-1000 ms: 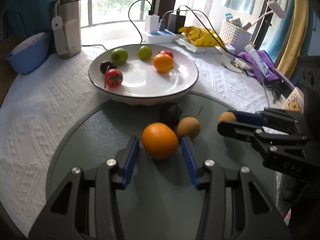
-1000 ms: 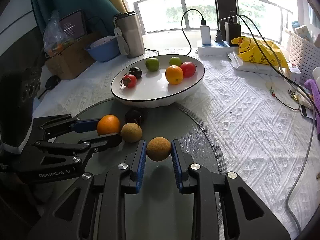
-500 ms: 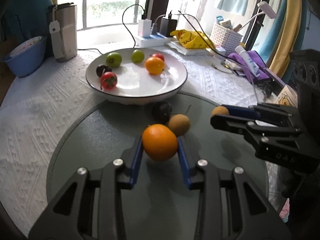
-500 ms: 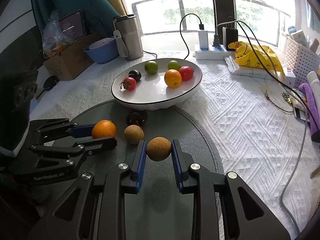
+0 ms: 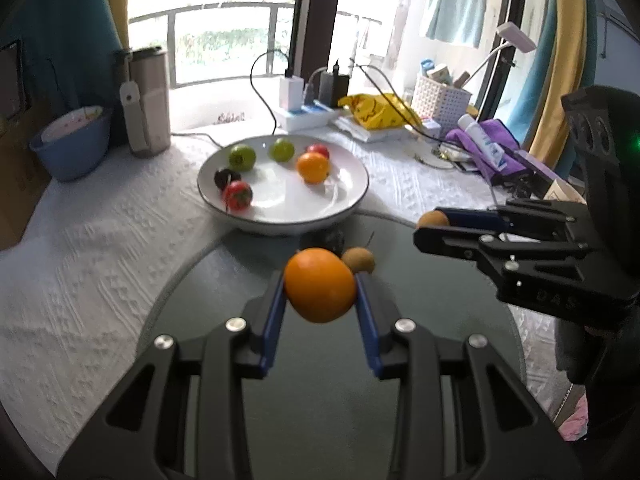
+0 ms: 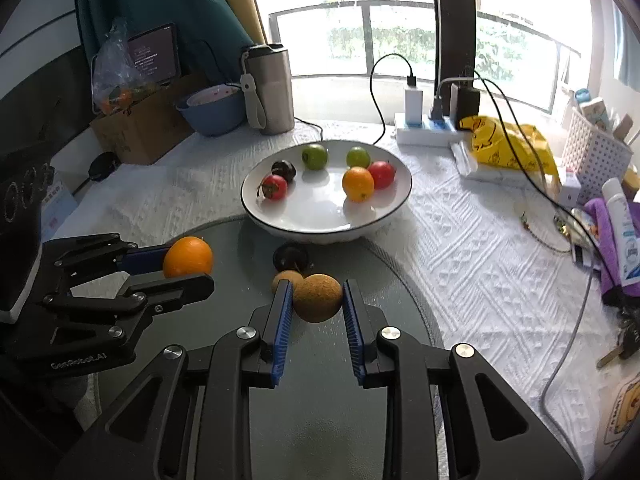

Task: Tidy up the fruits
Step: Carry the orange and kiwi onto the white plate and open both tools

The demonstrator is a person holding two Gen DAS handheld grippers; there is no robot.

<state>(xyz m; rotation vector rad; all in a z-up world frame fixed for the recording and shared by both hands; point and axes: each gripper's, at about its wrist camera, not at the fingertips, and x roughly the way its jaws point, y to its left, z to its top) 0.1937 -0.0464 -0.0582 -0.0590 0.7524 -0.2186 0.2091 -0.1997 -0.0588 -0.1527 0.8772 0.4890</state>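
Observation:
My left gripper is shut on a big orange and holds it above the round grey-green mat. My right gripper is shut on a round brown fruit, also clear of the mat. Each gripper shows in the other's view: the left gripper with its orange, the right gripper with its brown fruit. A second brown fruit and a dark fruit lie on the mat near the white plate, which holds several fruits.
Behind the plate stand a steel tumbler, a blue bowl and a power strip with trailing cables. A yellow bag, a white basket and a purple cloth crowd the right side. A cardboard box is far left.
The left jaws closed onto the orange and lifted it off the mat. The right gripper rose with the brown fruit still held. Both views now sit higher over the table.

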